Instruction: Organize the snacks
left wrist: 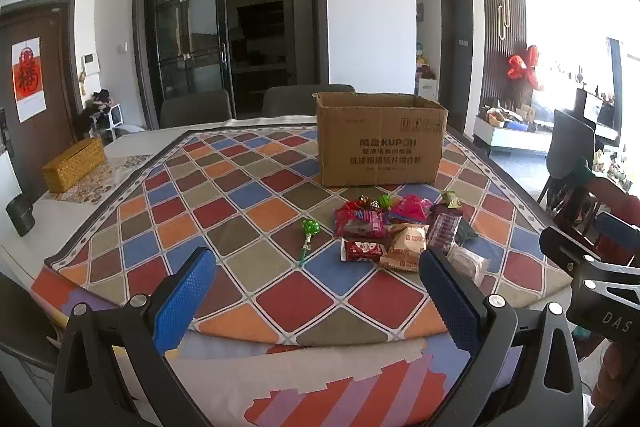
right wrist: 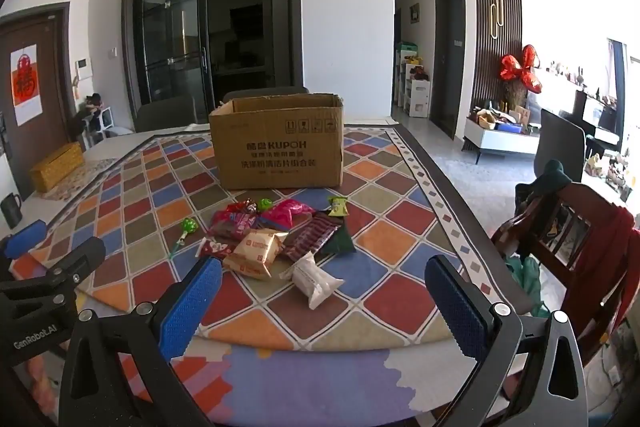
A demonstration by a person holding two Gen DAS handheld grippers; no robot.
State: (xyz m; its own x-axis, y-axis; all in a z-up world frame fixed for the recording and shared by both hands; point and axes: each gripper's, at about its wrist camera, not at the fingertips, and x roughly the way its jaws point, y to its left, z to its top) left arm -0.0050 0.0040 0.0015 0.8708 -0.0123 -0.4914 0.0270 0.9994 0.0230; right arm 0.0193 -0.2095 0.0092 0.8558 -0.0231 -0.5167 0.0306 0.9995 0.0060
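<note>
A: Nothing is packed yet, I'd judge. Both the left gripper [left wrist: 316, 281] and the right gripper [right wrist: 322, 291] hover spread wide and empty over the tabletop's [right wrist: 400, 227] near edge.

B: And the snacks?

A: Just beyond: white packet [right wrist: 314, 279] nearest, tan pastry packs [right wrist: 256, 251], a green lollipop [left wrist: 309, 231] apart at the left, red wrappers behind. All loose.

B: The cardboard box [right wrist: 278, 143]?

A: Farthest, toward the far edge, open-topped. Its inside is hidden.
</note>
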